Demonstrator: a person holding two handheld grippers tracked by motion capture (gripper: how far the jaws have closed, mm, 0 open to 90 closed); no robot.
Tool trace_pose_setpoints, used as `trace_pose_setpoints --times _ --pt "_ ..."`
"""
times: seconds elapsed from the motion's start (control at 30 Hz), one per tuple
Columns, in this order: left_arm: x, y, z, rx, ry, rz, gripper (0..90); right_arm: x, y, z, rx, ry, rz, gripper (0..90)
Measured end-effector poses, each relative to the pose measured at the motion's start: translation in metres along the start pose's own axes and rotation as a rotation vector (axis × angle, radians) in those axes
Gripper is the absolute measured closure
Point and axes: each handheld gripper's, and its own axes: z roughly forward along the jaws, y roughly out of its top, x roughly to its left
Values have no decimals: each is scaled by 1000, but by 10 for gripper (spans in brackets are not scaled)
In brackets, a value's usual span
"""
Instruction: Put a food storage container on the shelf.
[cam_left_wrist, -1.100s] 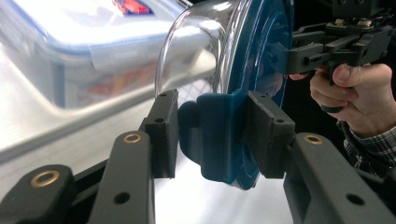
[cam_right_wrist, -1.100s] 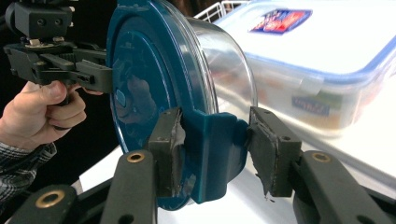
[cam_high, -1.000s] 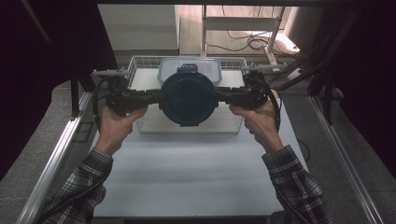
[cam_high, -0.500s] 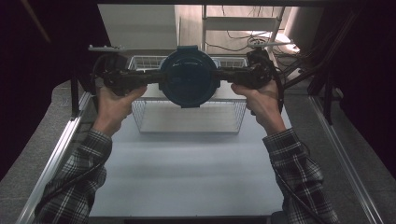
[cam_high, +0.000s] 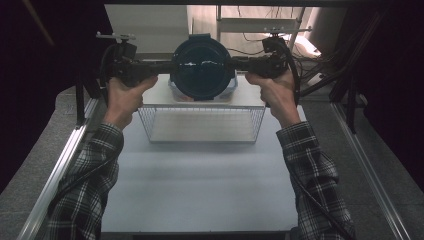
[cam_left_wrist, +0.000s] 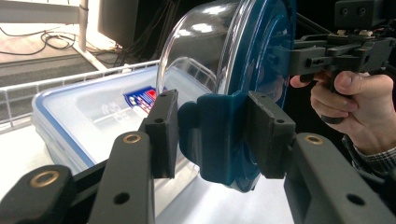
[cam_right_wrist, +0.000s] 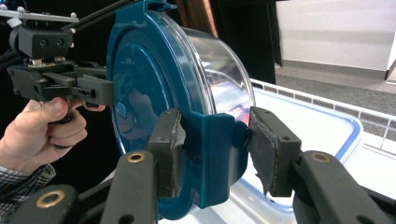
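A white wire basket (cam_high: 202, 125) stands on the pale counter (cam_high: 200, 185), toward its far edge. In the basket lies a clear rectangular box with a blue-rimmed lid (cam_left_wrist: 84, 116) that carries a small red-and-blue label (cam_left_wrist: 140, 98). Behind the counter, cables (cam_high: 255, 37) trail across a lit floor beside a metal frame (cam_high: 260, 25).

Round container (cam_high: 202, 67) blocks most of rectangular lidded box (cam_high: 231, 89) behind it in high view. Logo sticker (cam_left_wrist: 142, 97) on box lid half-covered, unreadable. Wire basket (cam_high: 200, 131) far rim hidden behind container.
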Motion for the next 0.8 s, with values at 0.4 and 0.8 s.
trace_pose_setpoints --times 0.4,0.8 --pt "19 9 13 -7 12 -29 569 -26 7 17 6 15 64 557" --pt "20 9 15 3 36 9 545 -25 9 20 -7 -8 46 545"
